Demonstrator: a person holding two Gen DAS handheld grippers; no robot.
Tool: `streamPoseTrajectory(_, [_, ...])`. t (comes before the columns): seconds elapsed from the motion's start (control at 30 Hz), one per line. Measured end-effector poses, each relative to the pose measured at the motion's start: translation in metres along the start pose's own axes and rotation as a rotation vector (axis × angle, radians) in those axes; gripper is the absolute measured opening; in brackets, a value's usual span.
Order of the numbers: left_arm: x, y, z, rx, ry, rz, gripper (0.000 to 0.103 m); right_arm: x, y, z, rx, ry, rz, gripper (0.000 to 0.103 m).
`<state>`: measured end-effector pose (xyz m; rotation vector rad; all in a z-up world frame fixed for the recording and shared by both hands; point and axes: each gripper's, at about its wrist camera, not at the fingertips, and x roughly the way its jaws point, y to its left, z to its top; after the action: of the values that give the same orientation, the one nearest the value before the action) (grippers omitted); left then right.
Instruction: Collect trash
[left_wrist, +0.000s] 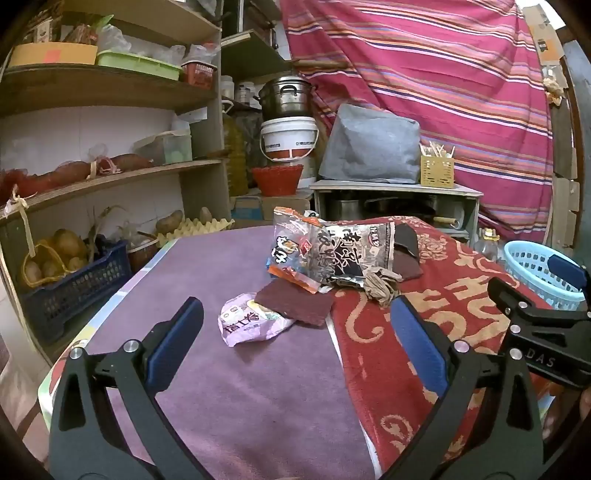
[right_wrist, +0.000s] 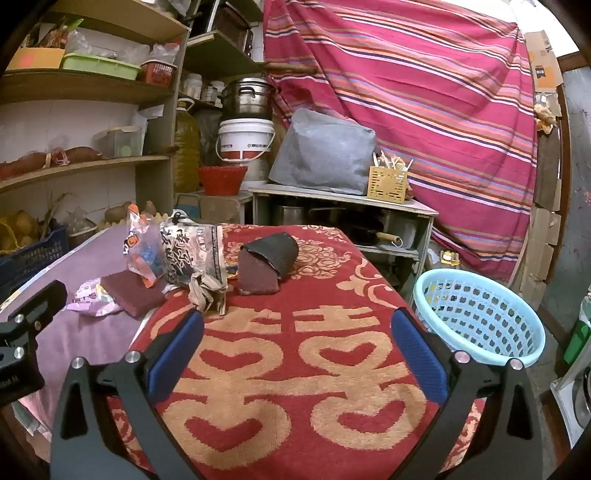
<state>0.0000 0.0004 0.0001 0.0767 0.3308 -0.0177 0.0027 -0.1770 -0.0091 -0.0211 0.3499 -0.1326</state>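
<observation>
Nearby, wrappers (left_wrist: 332, 251) beside blue basket (right_wrist: 480, 317), both grippers (left_wrist: 295, 332) (right_wrist: 295, 339) agape, empty.

The left gripper (left_wrist: 295, 339) hung wide open over the purple cloth (left_wrist: 221, 387), a lilac wrapper (left_wrist: 249, 325) and maroon pad (left_wrist: 295, 302) lying just ahead.

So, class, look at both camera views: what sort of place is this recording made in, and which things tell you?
Probably a household storeroom or pantry. Wooden shelves hold sweet potatoes, a steel pot sits on a white bucket, and a large oil jug stands beside them.
</observation>
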Motion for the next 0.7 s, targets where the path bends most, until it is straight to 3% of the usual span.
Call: streamPoseTrajectory(0.7, [-0.0002, 0.0001, -0.0002, -0.005, 0.002, -0.002, 0.098, 0.0010, 0.0004, -0.0007, -0.005, -0.003, -0.003, 0.099])
